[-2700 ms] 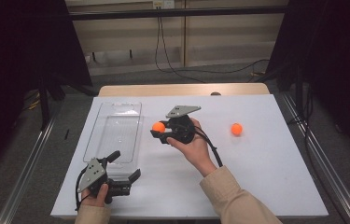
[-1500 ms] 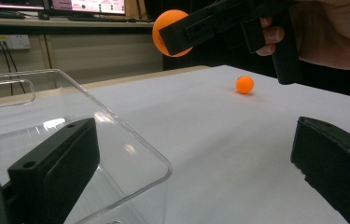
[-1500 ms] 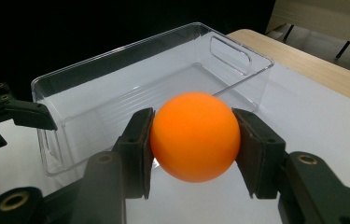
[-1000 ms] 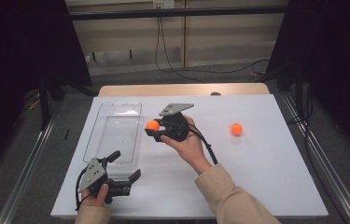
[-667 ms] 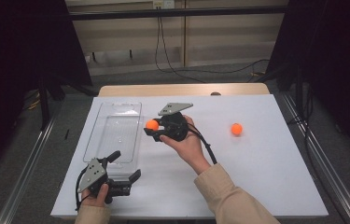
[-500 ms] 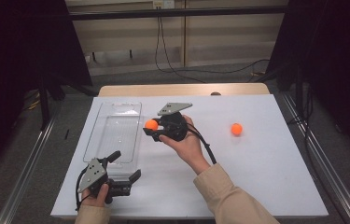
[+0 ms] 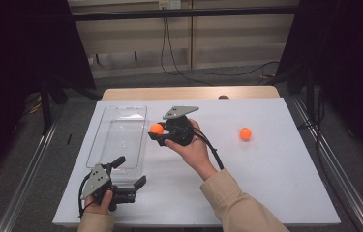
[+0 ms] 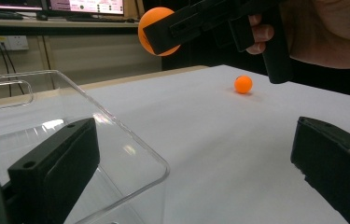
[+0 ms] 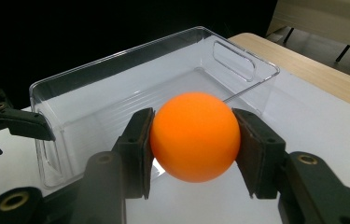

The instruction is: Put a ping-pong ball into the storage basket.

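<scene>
Judging from how the orange ball (image 9: 194,136) sat pinched between the pads of the right tongs (image 7: 158,134), held in the air just beside the long wall of the clear plastic bin (image 7: 116,140) and not yet over it, the main risk was an early release: the ball would land on the white desk (image 7: 266,164) and roll off, perhaps toward the second orange ball (image 7: 245,134) lying well apart on the right. A smooth round ball could also squirt out if the grip slackened. The right hand (image 7: 196,150) reached forward and leftward, forearm angled across the desk, tongs pointing at the bin. The left tongs (image 7: 130,174) rested low near the bin's near end, gaping wide and holding nothing.
</scene>
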